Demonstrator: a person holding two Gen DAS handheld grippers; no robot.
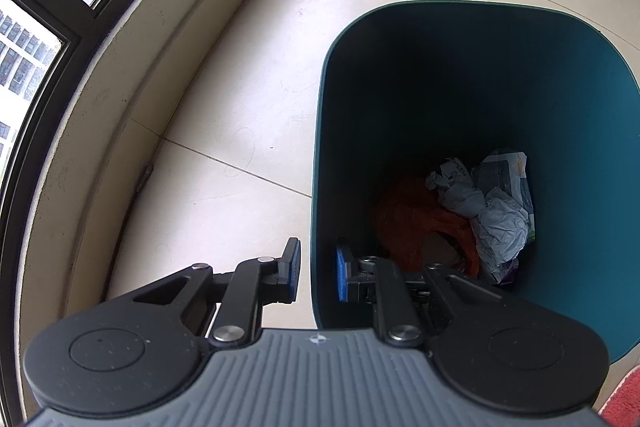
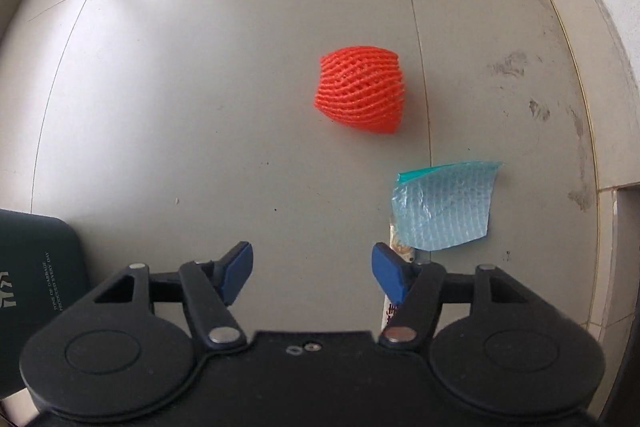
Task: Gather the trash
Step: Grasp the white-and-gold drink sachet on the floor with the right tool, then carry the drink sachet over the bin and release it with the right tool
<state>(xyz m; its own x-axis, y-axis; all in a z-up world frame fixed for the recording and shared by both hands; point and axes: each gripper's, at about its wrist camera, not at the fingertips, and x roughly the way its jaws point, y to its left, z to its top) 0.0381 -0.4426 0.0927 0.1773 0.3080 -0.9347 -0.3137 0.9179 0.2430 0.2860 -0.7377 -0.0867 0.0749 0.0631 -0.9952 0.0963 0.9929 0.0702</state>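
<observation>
Blue-padded left gripper [image 1: 317,277] pinches the near wall of the teal bin [image 1: 580,115], which holds crumpled paper [image 1: 496,215] and an orange bag [image 1: 416,223]. Right gripper [image 2: 312,269], jaws spread and empty, hangs above the floor [image 2: 180,87] near an orange foam net [image 2: 360,89] and a blue plastic scrap [image 2: 444,211].

Left gripper [image 1: 316,273]: matte black linkage arms on two round black hubs, silver pivot screws, ribbed grey housing between the hubs. Fingers [image 1: 291,273] black with blue pads.

Right gripper [image 2: 312,267]: same black hubs and linkage, silver pivots, smooth black centre plate with two small metal rings. Blue-padded fingers [image 2: 387,273].
</observation>
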